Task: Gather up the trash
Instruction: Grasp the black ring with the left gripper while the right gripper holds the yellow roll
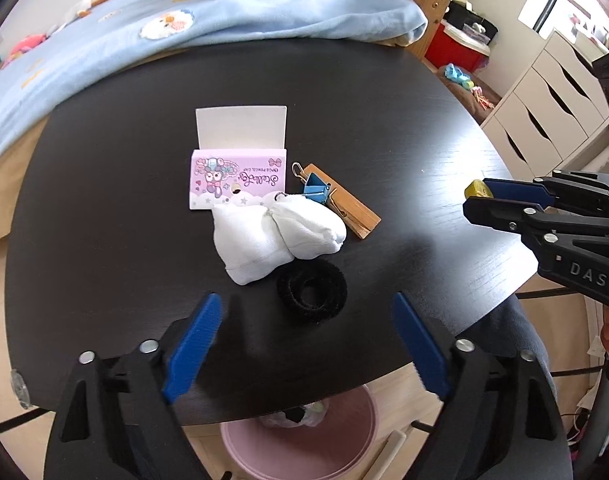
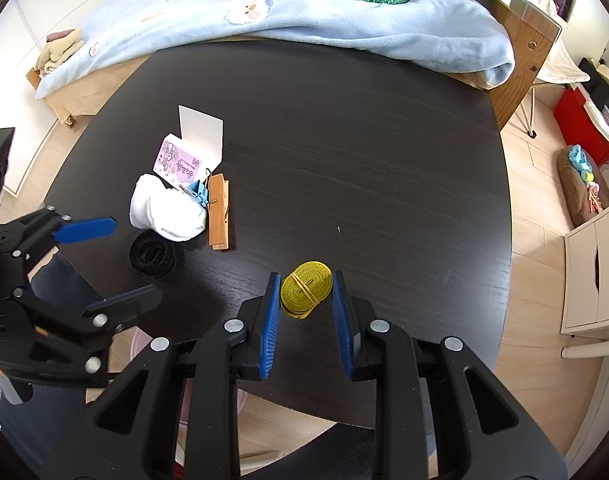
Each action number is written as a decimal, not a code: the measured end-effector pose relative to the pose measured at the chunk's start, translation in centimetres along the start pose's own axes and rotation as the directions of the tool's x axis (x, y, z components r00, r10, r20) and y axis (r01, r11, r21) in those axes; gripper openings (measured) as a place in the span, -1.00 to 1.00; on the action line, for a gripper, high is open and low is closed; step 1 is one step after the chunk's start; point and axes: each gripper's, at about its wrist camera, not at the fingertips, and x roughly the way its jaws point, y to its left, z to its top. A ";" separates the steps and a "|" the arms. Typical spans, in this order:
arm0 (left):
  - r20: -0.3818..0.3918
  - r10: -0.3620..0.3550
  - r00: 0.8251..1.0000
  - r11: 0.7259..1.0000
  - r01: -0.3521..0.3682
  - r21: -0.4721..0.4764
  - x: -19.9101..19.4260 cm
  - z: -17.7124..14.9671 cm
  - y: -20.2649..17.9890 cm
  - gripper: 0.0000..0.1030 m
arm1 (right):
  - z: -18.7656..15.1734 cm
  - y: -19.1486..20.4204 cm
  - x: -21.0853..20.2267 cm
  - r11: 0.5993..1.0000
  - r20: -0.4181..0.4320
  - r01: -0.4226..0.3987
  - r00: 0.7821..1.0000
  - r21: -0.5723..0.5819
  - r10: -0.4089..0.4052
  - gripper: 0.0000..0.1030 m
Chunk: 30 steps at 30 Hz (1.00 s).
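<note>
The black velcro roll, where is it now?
The black velcro roll lies on the dark table, just in front of the white socks, ahead of the open left tongs.

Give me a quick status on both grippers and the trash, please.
Left gripper open above black hook-and-loop roll. Right gripper shut on yellow tape roll. Pink bin below table edge, path clear.

Black gripper frames (image 2: 304,296) with silver screws, ribbed blue fingers (image 1: 192,344), and apparently "DAS" lettering.
</note>
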 end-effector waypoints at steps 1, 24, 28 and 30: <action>0.002 0.004 1.000 1.000 -0.004 -0.001 0.1 0.0 0.0 0.49 | 0.0 0.0 0.0 1.000 0.000 -0.001 1.000 0.000 0.001 -0.51; 0.005 -0.027 1.000 0.999 0.026 0.036 -0.5 -0.8 1.1 -0.48 | -0.2 0.4 0.1 1.000 0.010 -0.014 1.000 0.002 0.014 -0.51; 0.018 -0.019 1.000 0.999 0.018 0.046 -1.4 -1.3 1.6 -0.48 | -0.3 0.9 -0.2 1.000 0.022 -0.015 1.000 -0.003 0.015 -0.51; 0.026 -0.015 1.000 0.999 0.014 0.051 -1.9 -1.4 1.9 -0.48 | -0.4 1.2 -0.4 1.000 0.028 -0.018 0.999 -0.004 0.018 -0.51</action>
